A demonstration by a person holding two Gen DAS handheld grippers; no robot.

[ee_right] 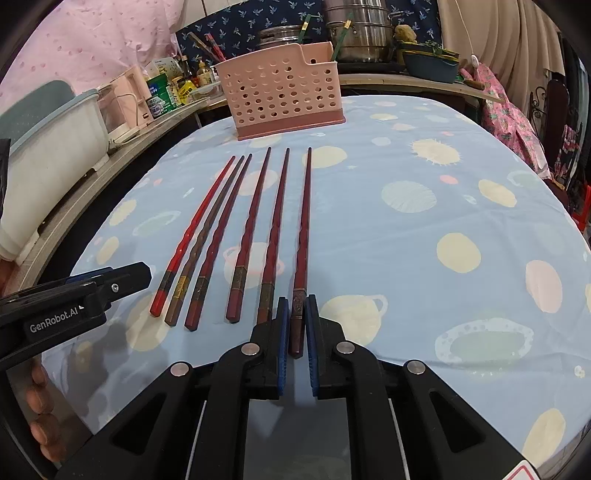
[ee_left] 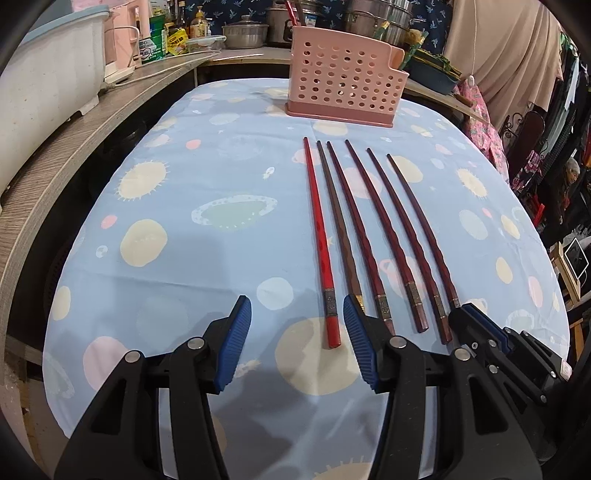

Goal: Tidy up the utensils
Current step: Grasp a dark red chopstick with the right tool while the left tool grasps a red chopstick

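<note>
Several dark red and brown chopsticks lie side by side on the blue patterned tablecloth [ee_left: 184,229], tips toward a pink perforated utensil holder [ee_left: 343,79] at the far edge; the holder also shows in the right wrist view [ee_right: 284,96]. My left gripper [ee_left: 297,317] is open, its fingers either side of the handle end of the bright red chopstick [ee_left: 319,236]. My right gripper [ee_right: 296,314] is shut on the handle of the rightmost chopstick [ee_right: 303,229], which still rests on the cloth. The right gripper shows in the left wrist view [ee_left: 480,325].
A wooden shelf [ee_left: 74,147] along the left carries a white tub [ee_left: 44,85], bottles and packets. Steel pots [ee_right: 358,33] and a blue basin [ee_right: 430,64] stand behind the holder. Hanging cloth and clothes are at the right.
</note>
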